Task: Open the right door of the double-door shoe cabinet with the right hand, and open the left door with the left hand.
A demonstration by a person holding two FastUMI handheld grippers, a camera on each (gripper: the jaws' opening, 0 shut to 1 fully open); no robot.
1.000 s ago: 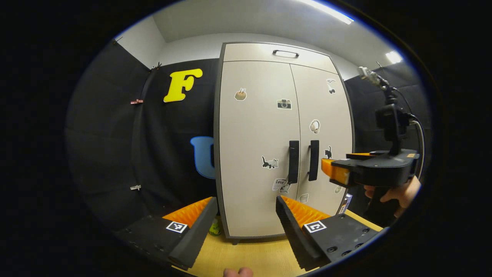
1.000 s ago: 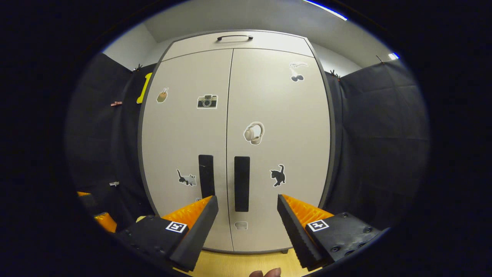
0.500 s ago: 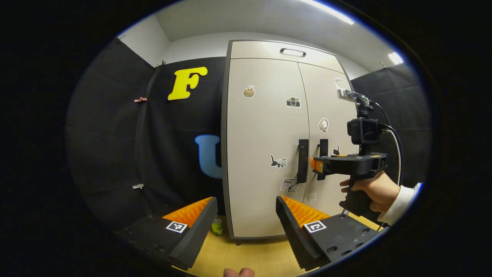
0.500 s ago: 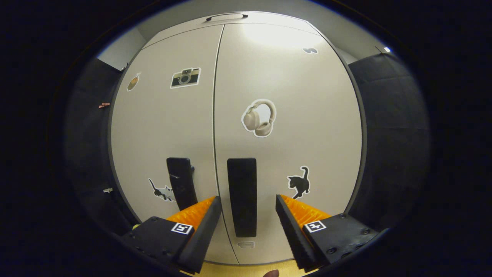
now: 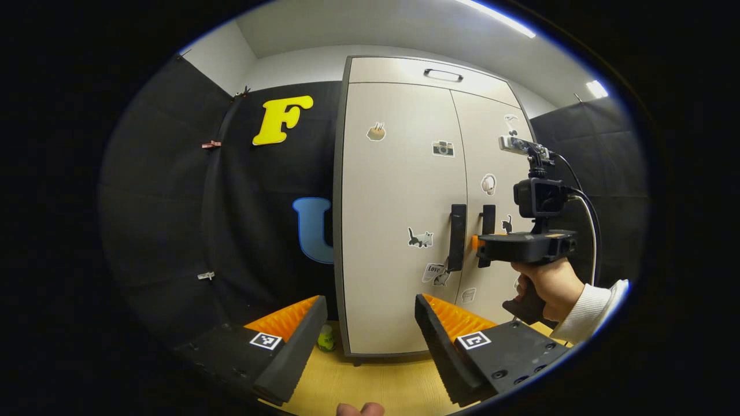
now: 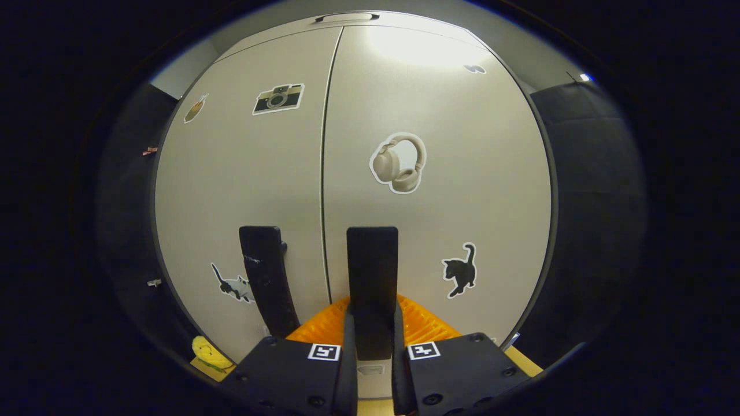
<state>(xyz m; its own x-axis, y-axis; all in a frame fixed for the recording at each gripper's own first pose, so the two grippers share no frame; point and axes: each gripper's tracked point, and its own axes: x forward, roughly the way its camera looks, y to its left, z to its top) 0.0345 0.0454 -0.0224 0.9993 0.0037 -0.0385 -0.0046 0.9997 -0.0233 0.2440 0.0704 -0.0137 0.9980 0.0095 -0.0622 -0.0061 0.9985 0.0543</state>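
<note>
The tall beige double-door shoe cabinet (image 5: 404, 208) is planted right of centre in the left gripper view, standing on a light wood-grain floor (image 5: 370, 384). Both doors look shut, with the seam running straight down the middle. The thing to grab is the black vertical bar handle on the right door (image 6: 372, 277), which sits low-centre in the right gripper view, just beside the seam. Its twin, the black bar handle on the left door (image 6: 263, 277), is just to the left of it.

The right gripper (image 6: 372, 346) is already pinched onto the right handle, with a finger pressed against each side of the bar's lower half. In the left gripper view the same tool can be seen over at the right edge, held by a hand (image 5: 546, 286) in a white sleeve. The left gripper (image 5: 370, 323) is spread wide with nothing between its fingers, well back from the cabinet.

Handling-wise, the handle is probably a stiff, smooth moulded bar, so a bit of sliding under the pads could be expected if it's yanked sideways. The door panel looks like light laminate board on hinges, so little force should be needed, most likely a steady pull straight out and then around the hinge arc. The bar's middle seems the safest place for a grip. A few stickers, like the headphones sticker (image 6: 399, 164), are scattered over the doors and can be ignored.
</note>
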